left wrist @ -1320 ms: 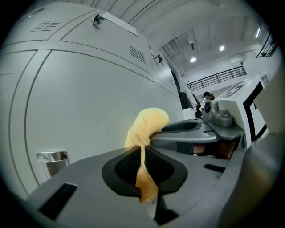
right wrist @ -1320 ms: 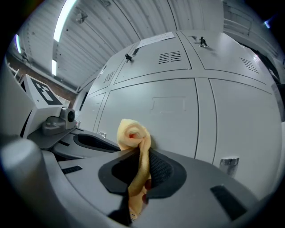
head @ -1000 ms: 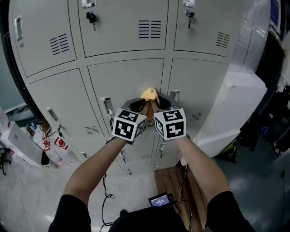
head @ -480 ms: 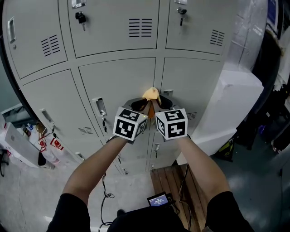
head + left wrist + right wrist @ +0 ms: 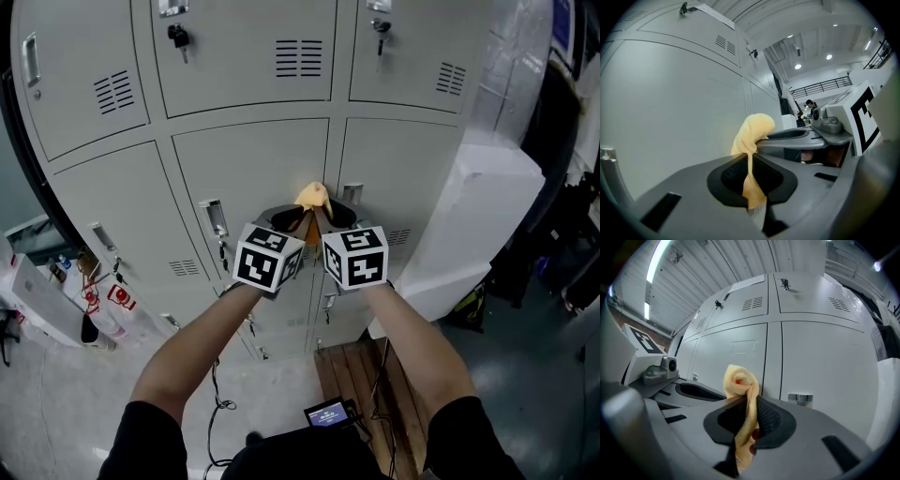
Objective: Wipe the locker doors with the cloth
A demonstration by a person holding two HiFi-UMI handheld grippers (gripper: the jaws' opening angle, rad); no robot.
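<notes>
**Both grippers pinch one cloth at the locker seam**

Grey locker doors [image 5: 253, 159] fill the far side, two rows in view, each w/ vent slots. At right a white block [image 5: 487, 202] stands by the lockers. On the floor near the person lies a wooden pallet [image 5: 361, 375]. The left gripper [image 5: 286, 217] and right gripper [image 5: 337, 214] sit side by side, close together, both aimed at the doors. Each pair of jaws is closed on the same yellow cloth [image 5: 312, 197]: left jaws nip a thin fold, right jaws a thicker twist. Its bunched end sticks out past the jaws at the seam btwn the middle and right lower doors, just left of a metal handle [image 5: 352, 194]. Contact w/ the door can't be told. A key [image 5: 178, 37] hangs in an upper lock.
</notes>
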